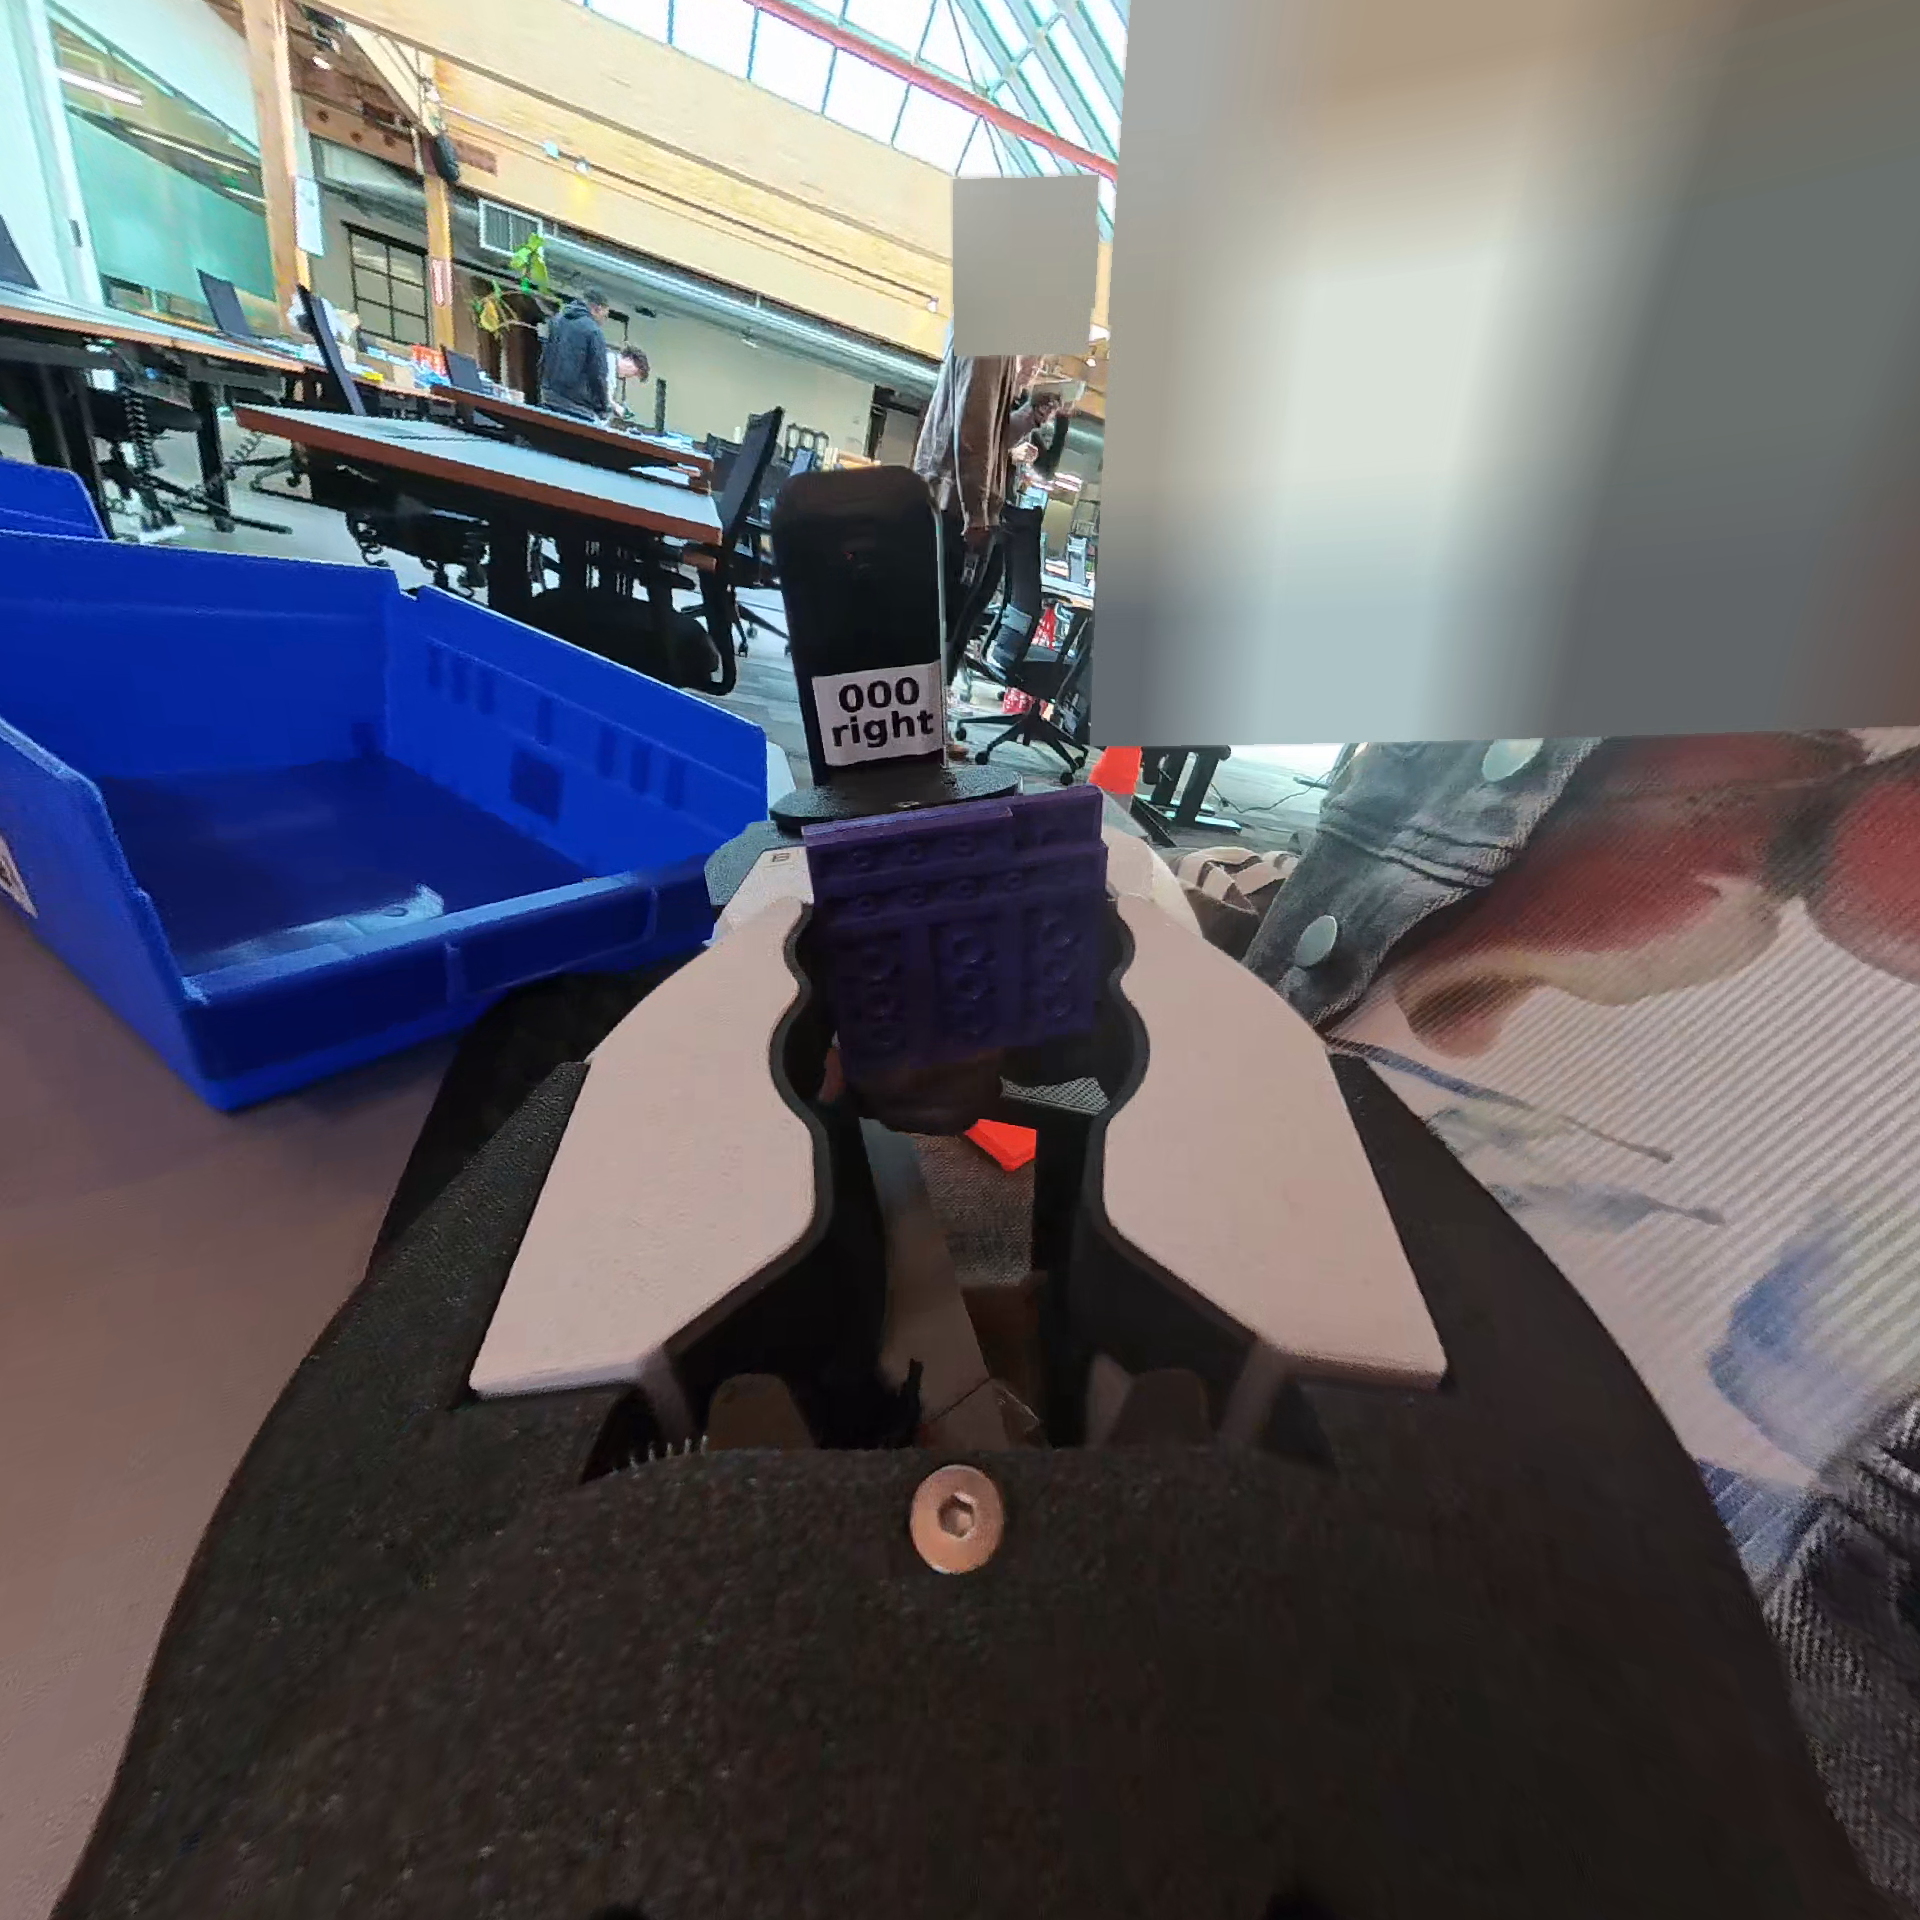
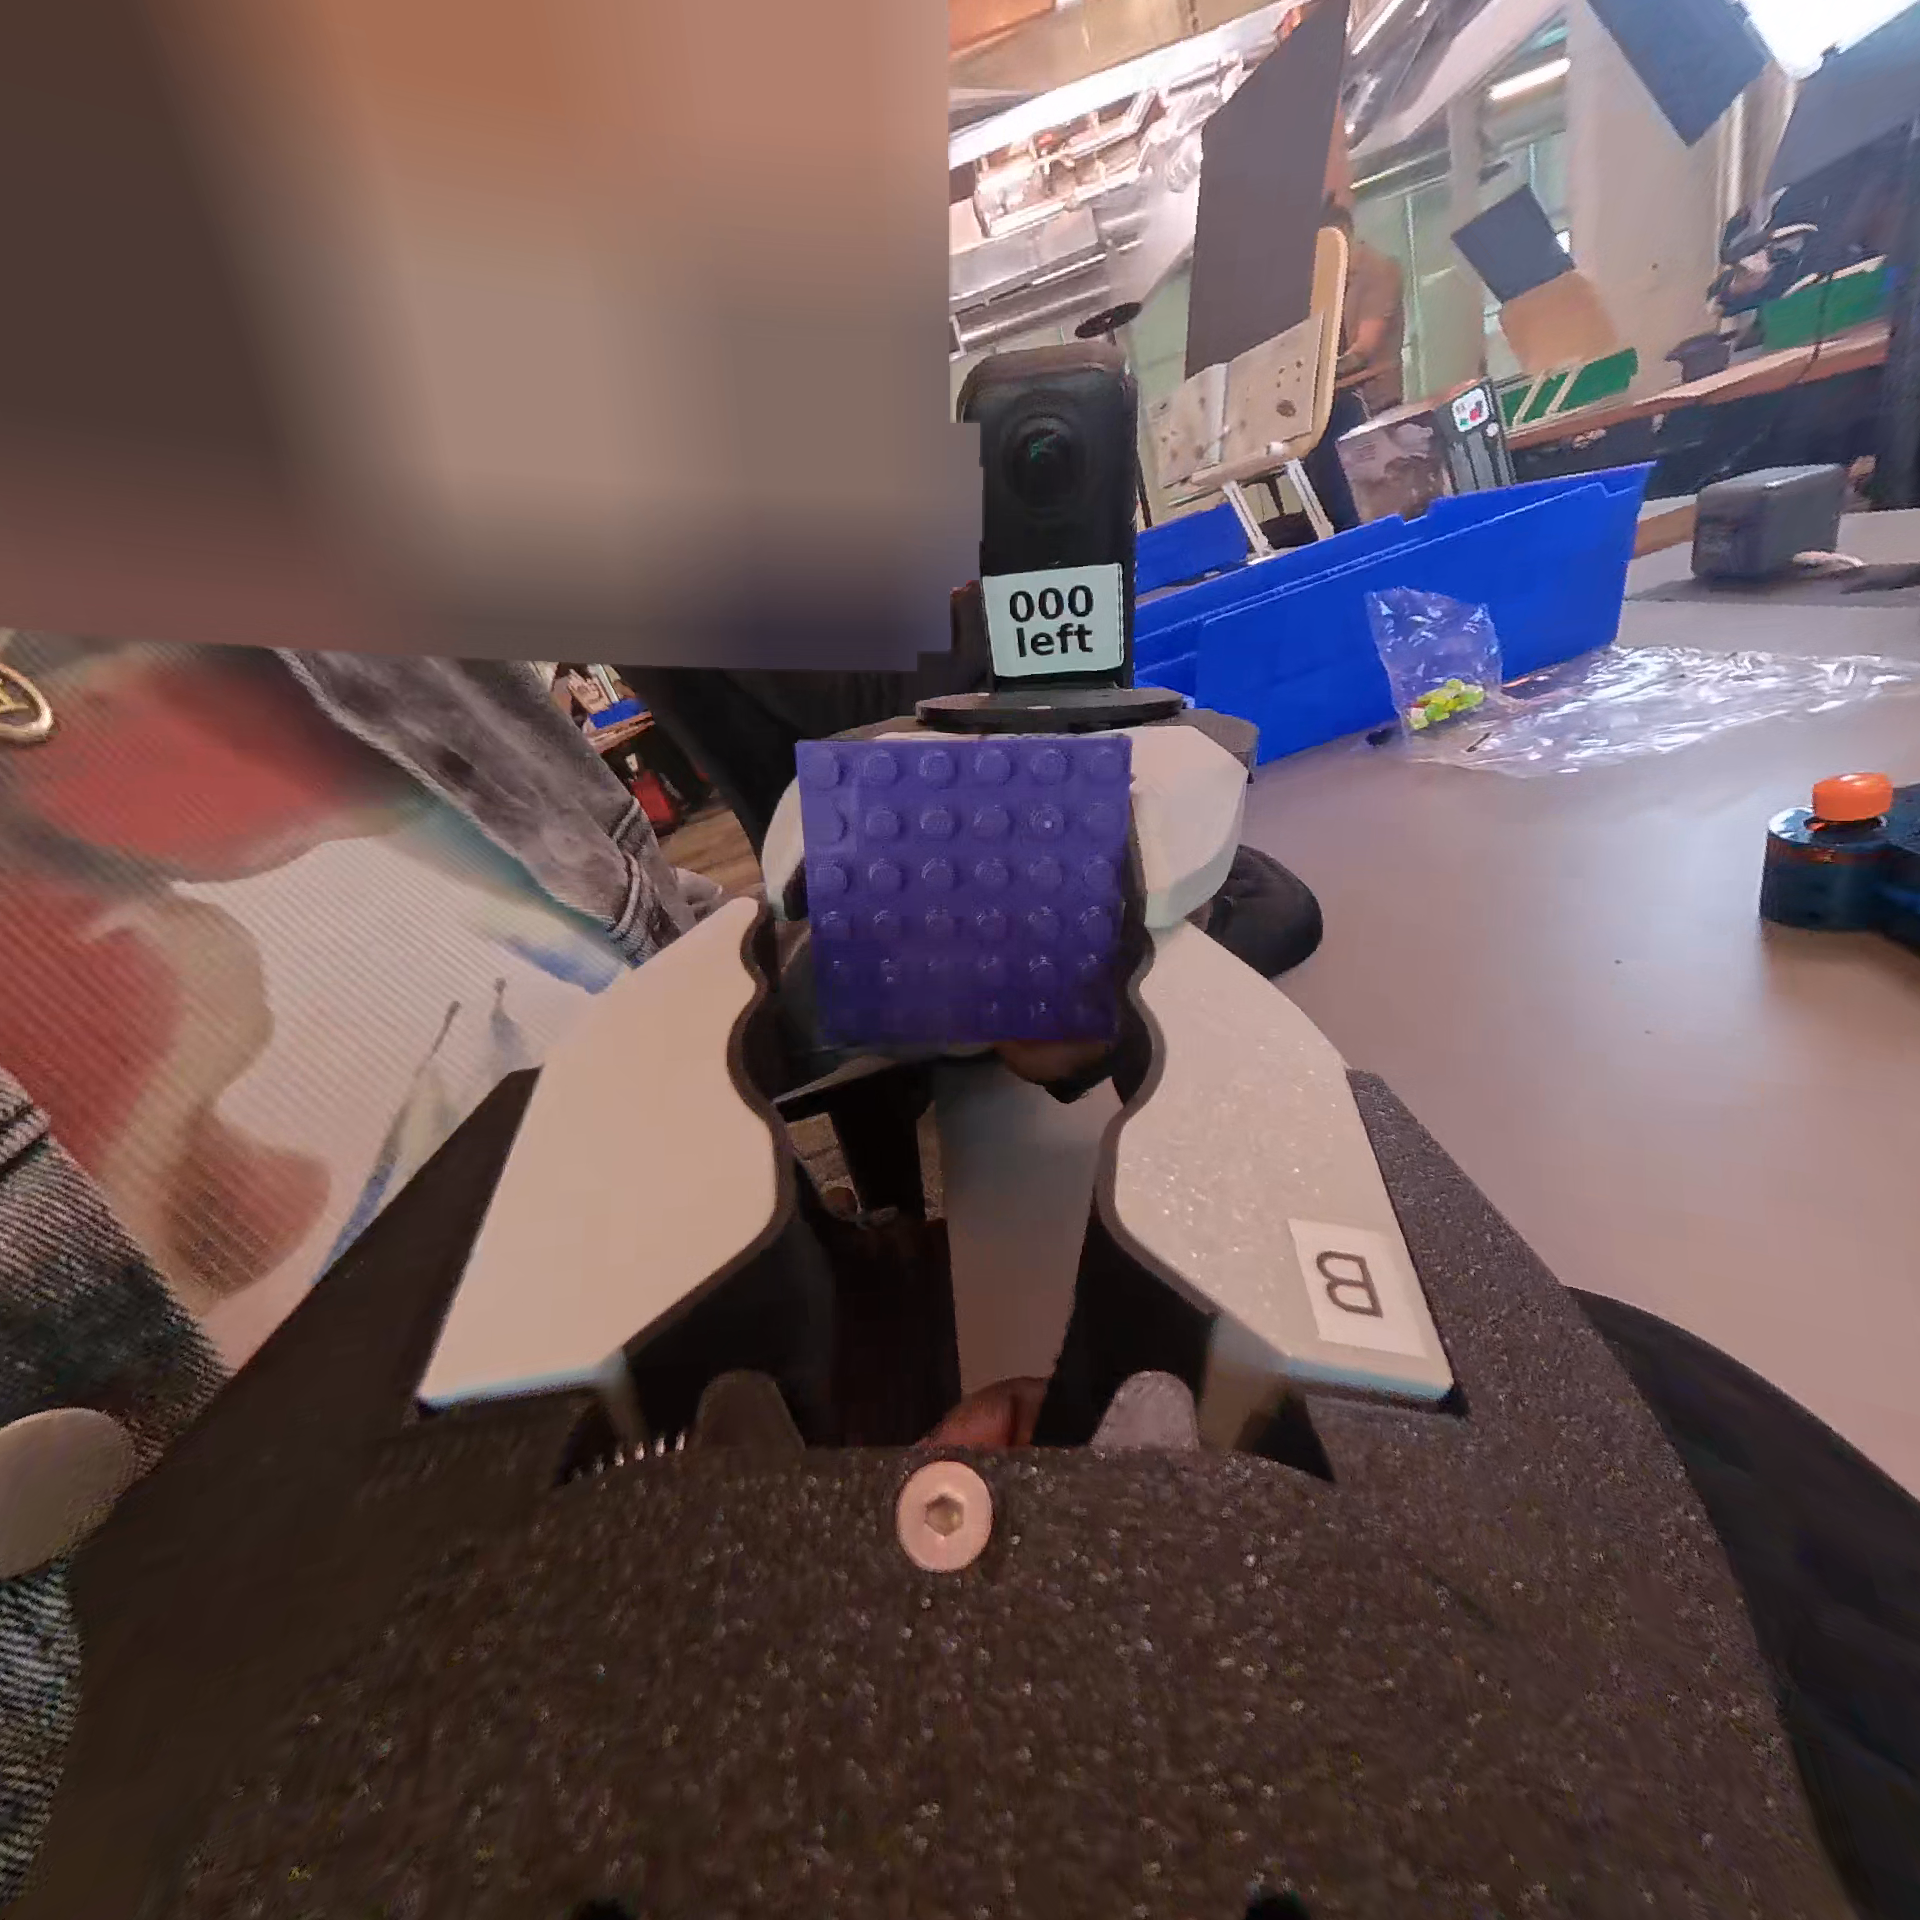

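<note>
Left gripper point(image 1: 961, 966) pinches the square purple studded plastic plate point(image 1: 956, 935) mid-frame above the grey table point(image 2: 1558, 987), right gripper point(image 2: 945, 935) narrow around it, contact unclear; a thin edge hold, so any twist could pop it loose!

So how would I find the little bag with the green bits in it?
In the right wrist view, find the grey table and the long blue bins across its far side. Right in front of them stands a small clear plastic bag, beside a flat sheet of crinkled clear plastic. Only the bag stands upright, with bright green pieces at its bottom.
</note>
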`<state>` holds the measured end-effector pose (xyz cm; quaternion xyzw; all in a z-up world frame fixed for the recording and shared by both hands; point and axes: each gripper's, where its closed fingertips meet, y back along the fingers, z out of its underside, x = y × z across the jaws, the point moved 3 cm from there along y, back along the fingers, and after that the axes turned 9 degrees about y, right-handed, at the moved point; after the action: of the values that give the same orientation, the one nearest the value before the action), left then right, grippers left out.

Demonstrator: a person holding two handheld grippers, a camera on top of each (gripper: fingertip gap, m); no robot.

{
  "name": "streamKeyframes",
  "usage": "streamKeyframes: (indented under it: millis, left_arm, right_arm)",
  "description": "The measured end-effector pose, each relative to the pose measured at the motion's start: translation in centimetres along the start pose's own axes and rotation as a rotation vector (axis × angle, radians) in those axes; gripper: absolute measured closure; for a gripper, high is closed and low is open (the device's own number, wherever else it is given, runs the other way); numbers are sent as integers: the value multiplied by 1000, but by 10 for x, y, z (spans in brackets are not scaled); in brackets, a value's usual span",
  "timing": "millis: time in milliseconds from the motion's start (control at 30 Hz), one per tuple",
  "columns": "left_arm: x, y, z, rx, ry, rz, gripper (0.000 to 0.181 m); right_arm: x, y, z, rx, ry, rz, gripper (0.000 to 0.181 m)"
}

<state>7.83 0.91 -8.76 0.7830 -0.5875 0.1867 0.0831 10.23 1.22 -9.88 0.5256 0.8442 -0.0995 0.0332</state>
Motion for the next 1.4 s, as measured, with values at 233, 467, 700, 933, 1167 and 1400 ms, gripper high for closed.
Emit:
streamKeyframes:
  millis: [233, 467, 700, 933, 1167, 1400]
  left_arm:
    - [2, 11, -10, 82, -106, -78, 127]
    - [-2, 6, -7, 52, -81, -182, 140]
    - [0, 2, -9, 68, -52, -141, 145]
    - [2, 1, -5, 50, -44, -95, 148]
    - [2, 1, -3, 63, -39, -67, 150]
    - [2, 0, 1, 22, -69, -65, 150]
  right_arm:
    - [-1, 11, 6, -25, 112, 51, 126]
    - [1, 16, 10, -47, 135, 99, 126]
    - [-2, 14, 12, -54, 136, 75, 126]
    - [-5, 14, 13, -80, 138, 48, 126]
    - [-6, 13, 13, -83, 129, 45, 126]
    - [-2, 11, 9, -98, 74, 33, 115]
